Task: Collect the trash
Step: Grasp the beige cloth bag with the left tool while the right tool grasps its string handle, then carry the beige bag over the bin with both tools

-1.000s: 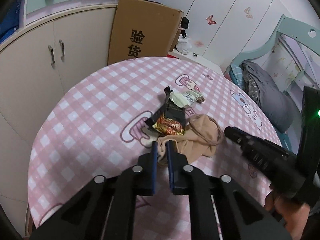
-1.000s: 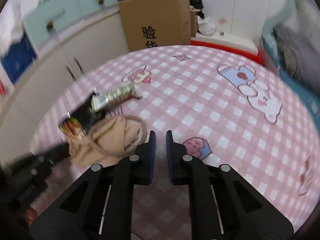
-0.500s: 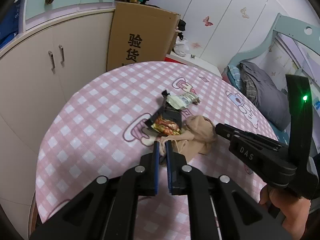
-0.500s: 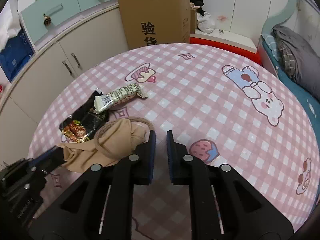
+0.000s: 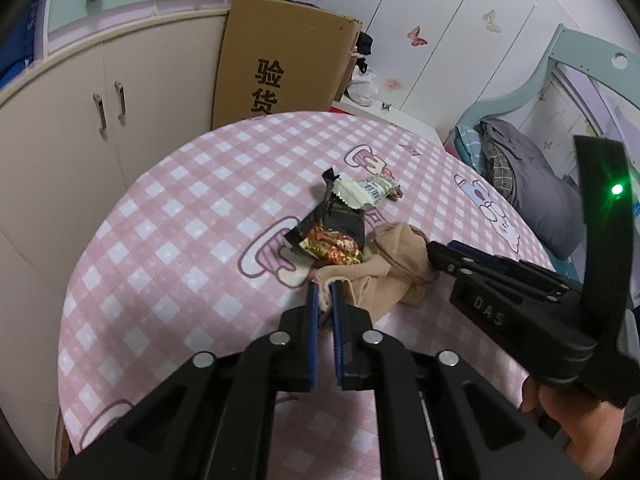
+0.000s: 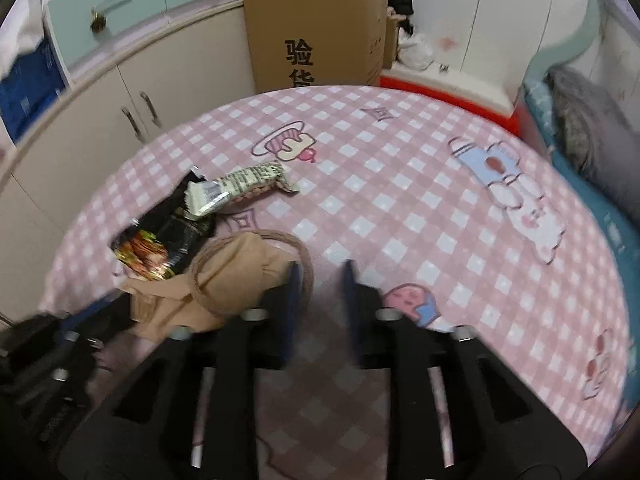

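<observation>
Left hand-held gripper [image 5: 324, 300] pinches tan stocking [image 5: 384, 280] on desk [image 5: 180, 220]. Right hand-held gripper [image 6: 320, 280] jaws closing just beside stocking, nothing between them.

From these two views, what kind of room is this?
Most likely a child's bedroom. A bed frame with bedding stands to the right, butterfly stickers dot the white wardrobe doors, and the round table wears a pink cartoon-print cloth.
</observation>
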Demonstrator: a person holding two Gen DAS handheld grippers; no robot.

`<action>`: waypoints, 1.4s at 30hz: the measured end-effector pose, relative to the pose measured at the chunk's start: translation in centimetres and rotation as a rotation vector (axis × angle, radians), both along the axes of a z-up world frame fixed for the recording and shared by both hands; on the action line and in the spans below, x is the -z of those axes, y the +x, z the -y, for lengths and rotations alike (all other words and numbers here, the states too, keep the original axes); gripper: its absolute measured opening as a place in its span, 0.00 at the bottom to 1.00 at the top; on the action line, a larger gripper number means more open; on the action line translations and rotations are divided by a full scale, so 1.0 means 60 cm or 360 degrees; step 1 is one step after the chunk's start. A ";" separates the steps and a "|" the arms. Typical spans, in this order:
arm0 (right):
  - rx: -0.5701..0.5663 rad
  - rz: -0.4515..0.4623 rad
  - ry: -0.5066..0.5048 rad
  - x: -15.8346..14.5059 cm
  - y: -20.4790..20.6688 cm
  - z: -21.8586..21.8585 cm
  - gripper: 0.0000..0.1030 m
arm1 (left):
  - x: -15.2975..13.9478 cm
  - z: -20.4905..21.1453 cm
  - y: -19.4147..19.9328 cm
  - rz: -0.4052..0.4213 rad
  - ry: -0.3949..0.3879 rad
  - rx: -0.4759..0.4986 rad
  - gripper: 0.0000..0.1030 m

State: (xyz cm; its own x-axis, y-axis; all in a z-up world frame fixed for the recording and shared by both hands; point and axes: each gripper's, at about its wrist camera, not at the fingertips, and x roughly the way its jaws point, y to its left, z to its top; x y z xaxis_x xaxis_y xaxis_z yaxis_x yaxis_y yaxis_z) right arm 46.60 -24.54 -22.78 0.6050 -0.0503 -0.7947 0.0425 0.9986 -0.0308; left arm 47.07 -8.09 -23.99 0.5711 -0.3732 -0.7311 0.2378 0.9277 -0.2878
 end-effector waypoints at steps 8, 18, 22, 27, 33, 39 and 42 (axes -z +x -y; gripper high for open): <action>-0.0007 0.0188 0.0114 -0.056 -0.050 0.020 0.03 | -0.044 -0.034 -0.047 0.0113 -0.0070 -0.0003 0.04; -0.0213 0.0409 0.0219 -0.173 -0.161 -0.062 0.03 | -0.130 -0.196 -0.174 0.0300 -0.0151 -0.0224 0.03; -0.0374 0.0430 0.0232 -0.189 -0.201 -0.143 0.03 | -0.160 -0.289 -0.240 0.0391 -0.0163 -0.0347 0.03; -0.0583 0.0398 0.0244 -0.171 -0.240 -0.270 0.03 | -0.148 -0.383 -0.298 0.0377 -0.0095 -0.0496 0.04; -0.0804 0.0277 0.0171 -0.093 -0.267 -0.429 0.03 | -0.059 -0.483 -0.327 0.0199 -0.0022 -0.0657 0.04; -0.0914 0.0105 0.0111 0.023 -0.266 -0.541 0.03 | 0.069 -0.542 -0.324 -0.0041 0.0019 -0.0765 0.04; -0.0935 0.0000 0.0085 0.096 -0.257 -0.580 0.03 | 0.143 -0.557 -0.315 -0.0174 0.0061 -0.0803 0.04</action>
